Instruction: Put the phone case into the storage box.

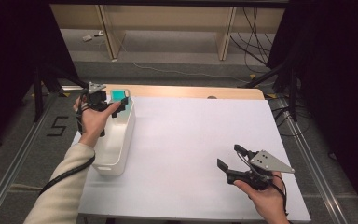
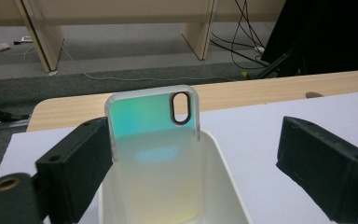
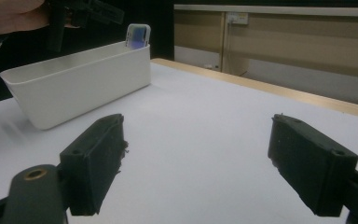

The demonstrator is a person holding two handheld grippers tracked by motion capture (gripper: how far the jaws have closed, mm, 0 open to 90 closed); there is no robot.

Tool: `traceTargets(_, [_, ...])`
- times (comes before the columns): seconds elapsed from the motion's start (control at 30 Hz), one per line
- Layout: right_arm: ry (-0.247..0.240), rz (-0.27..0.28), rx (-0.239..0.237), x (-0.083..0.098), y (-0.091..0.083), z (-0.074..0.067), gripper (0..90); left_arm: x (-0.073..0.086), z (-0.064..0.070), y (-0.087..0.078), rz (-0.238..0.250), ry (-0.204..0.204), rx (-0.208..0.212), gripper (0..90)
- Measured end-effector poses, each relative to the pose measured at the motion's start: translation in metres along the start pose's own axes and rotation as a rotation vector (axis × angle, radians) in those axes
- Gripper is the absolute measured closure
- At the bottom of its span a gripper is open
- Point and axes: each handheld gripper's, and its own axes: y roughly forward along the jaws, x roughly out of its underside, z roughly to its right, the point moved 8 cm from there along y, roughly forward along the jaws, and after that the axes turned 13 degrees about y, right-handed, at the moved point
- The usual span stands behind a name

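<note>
The left hand-held gripper (image 2: 191,158) hovers over the far end of the white bin (image 1: 116,140), jaws spread and released; the iridescent phone case (image 2: 154,140) stands upright inside, seemingly leaning on the end wall. The right hand-held gripper (image 1: 230,158) rests open above the tabletop (image 1: 191,140), well apart.

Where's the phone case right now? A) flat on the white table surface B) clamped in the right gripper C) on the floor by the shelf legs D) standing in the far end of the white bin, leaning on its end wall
D: the phone case stands upright inside the white bin, its top poking above the rim at the far end, with the left gripper open around it and neither of its fingers pressing on it.
</note>
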Motion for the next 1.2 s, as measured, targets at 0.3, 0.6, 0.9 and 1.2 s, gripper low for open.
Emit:
traceTargets(0.3, [0.004,-0.009,0.008,0.001,0.0,0.001,19.5,0.005,-0.001,-0.015,0.007,0.013,0.009,1.6])
traceTargets(0.6, [0.009,-0.008,0.003,0.0,-0.001,0.0,19.5,0.012,0.006,-0.031,0.062,0.022,0.027,0.1])
traceTargets(0.9, [-0.001,-0.005,0.004,0.0,0.0,0.0,19.3,0.019,0.012,-0.042,0.07,0.027,0.052,0.1])
traceTargets(1.2, [0.008,0.01,-0.008,-0.001,0.001,-0.001,19.3,0.014,0.018,-0.06,0.112,0.061,0.057,0.3])
